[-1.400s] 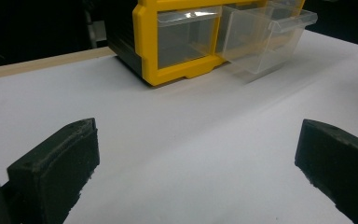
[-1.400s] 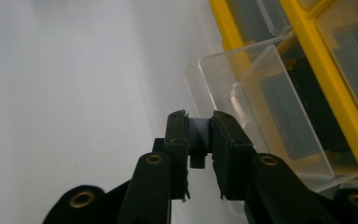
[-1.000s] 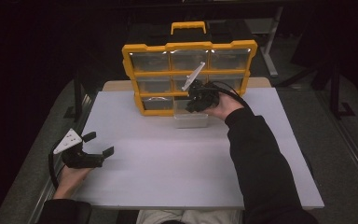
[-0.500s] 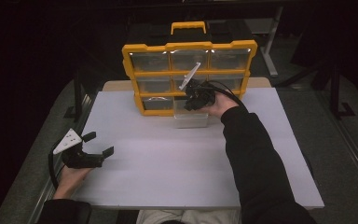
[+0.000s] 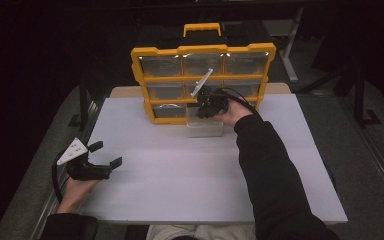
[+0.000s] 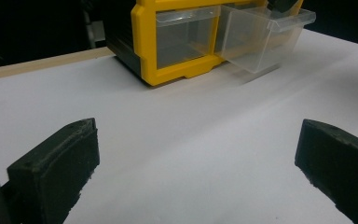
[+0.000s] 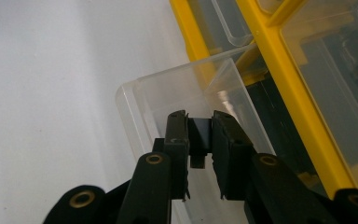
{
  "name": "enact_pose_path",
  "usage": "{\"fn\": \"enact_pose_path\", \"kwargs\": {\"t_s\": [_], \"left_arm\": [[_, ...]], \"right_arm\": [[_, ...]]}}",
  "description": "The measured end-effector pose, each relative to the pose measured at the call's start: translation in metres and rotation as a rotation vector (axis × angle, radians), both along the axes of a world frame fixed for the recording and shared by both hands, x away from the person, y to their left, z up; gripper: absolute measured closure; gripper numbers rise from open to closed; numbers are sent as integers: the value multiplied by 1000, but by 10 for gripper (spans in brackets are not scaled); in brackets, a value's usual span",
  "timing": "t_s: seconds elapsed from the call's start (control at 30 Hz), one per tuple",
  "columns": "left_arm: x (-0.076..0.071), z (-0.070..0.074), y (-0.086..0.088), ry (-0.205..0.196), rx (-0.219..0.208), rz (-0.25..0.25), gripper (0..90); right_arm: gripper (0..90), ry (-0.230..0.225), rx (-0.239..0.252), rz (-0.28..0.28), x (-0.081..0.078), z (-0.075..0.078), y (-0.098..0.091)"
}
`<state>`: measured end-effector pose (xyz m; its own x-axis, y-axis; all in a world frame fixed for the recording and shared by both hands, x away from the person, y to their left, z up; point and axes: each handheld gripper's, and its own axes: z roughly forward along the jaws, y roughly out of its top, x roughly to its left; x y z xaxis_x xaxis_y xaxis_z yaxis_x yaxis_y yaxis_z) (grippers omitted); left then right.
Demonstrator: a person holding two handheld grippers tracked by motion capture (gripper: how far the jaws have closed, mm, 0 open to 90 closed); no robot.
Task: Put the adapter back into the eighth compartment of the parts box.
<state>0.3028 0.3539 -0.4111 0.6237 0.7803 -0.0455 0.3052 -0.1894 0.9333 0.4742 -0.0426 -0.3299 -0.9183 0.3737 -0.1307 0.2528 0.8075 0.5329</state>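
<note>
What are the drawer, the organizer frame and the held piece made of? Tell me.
Drawer: clear glossy plastic, see-through with bright edge glints.
Frame: yellow moulded plastic, opaque with a smooth sheen.
Piece in the right gripper: small, black, matte; probably plastic, hard to tell.

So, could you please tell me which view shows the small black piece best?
The right gripper view: the black piece sits clamped between the jaws above the clear drawer. In the high view the hand covers it.

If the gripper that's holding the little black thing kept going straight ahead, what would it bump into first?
The right gripper, shut on a small black block, points into the pulled-out clear plastic drawer of the yellow organizer box. It would probably meet the drawer's inside first, though depth is hard to judge.
</note>
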Motion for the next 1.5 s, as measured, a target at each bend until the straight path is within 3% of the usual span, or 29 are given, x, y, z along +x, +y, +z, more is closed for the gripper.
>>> {"fn": "enact_pose_path", "kwargs": {"t_s": [0.17,0.4,0.5,0.8,0.97,1.2,1.5], "left_arm": [[0,0,0,-1,1,0,0],[0,0,-1,-1,7,-2,0],[0,1,-1,-4,8,-4,0],[0,0,-1,2,10,-6,0],[0,0,-2,3,13,-7,0],[0,0,-1,-2,8,-5,0],[0,0,-1,-2,8,-5,0]], "right_arm": [[722,10,-3,-8,1,-1,0],[627,-20,0,-35,-7,9,-5],[515,-19,3,-53,-7,12,-10],[312,27,28,-118,-10,12,-22],[232,13,58,-131,-15,15,-29],[54,-25,98,-169,-24,21,-38],[0,-10,97,-180,-34,17,-50]]}}
